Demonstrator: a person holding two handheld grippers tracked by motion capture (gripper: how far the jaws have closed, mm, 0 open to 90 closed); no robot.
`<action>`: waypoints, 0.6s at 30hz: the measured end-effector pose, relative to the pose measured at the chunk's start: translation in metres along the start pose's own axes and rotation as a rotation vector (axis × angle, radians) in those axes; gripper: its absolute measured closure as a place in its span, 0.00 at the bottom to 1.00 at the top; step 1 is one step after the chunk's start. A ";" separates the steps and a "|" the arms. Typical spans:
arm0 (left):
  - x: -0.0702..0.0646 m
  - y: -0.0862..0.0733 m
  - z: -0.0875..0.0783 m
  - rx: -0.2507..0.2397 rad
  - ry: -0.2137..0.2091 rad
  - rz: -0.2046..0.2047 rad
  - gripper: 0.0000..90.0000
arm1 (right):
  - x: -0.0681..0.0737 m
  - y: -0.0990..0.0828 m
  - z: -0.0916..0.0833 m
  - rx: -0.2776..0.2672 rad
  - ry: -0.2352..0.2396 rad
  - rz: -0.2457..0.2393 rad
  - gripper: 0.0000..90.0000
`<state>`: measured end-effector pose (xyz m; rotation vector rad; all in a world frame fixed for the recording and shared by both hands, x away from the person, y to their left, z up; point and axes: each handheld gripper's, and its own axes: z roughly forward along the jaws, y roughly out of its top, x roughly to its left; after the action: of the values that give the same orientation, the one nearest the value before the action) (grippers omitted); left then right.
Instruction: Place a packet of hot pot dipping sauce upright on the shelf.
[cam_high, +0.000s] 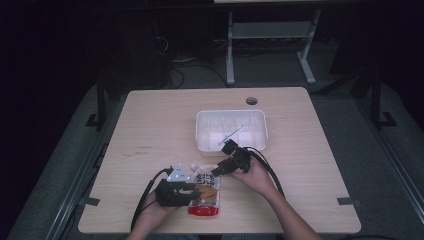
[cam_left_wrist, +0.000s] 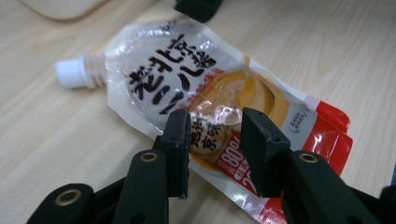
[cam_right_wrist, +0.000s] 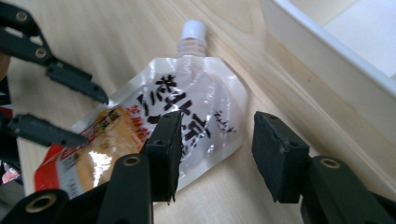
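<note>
**On the counter: 1 pouch, 1 tray, 2 tongs**

On the counter (cam_high: 150, 125), near its front edge, lies 1 spouted pouch (cam_high: 205, 192), flat, with black lettering on its clear upper part and a red band at the bottom end. Its white cap (cam_left_wrist: 71, 73) points toward the far side, where 1 white tray (cam_high: 231, 131) stands just beyond it. A thin pale stick (cam_high: 232, 136) lies slanted inside the tray; what it is cannot be told.

The left tongs (cam_high: 186, 190), held in the left hand (cam_high: 157, 207), sit at the pouch's left edge. In the left gripper view their 2 jaws stand apart over the pouch's printed middle (cam_left_wrist: 215, 126), clamping nothing.

The right tongs (cam_high: 218, 171), held in the right hand (cam_high: 257, 176), reach in from the right, between tray and pouch, with their tips at the pouch's upper end. In the right gripper view their 2 jaws are spread wide: 1 over the pouch's clear part (cam_right_wrist: 196, 102), the other over bare wood beside it.
</note>
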<state>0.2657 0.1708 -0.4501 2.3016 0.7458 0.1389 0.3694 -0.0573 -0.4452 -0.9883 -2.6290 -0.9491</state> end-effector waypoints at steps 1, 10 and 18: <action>0.000 0.000 0.001 -0.001 -0.002 -0.006 0.70 | -0.001 0.000 0.002 0.006 0.000 0.006 0.59; 0.003 -0.004 0.003 0.009 -0.018 -0.028 0.69 | -0.006 0.000 0.014 0.008 0.011 0.031 0.68; 0.003 -0.003 0.004 0.010 -0.012 -0.021 0.69 | -0.002 -0.001 0.017 -0.006 0.018 0.037 0.87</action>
<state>0.2674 0.1721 -0.4553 2.3016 0.7663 0.1114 0.3715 -0.0485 -0.4595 -1.0214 -2.5857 -0.9538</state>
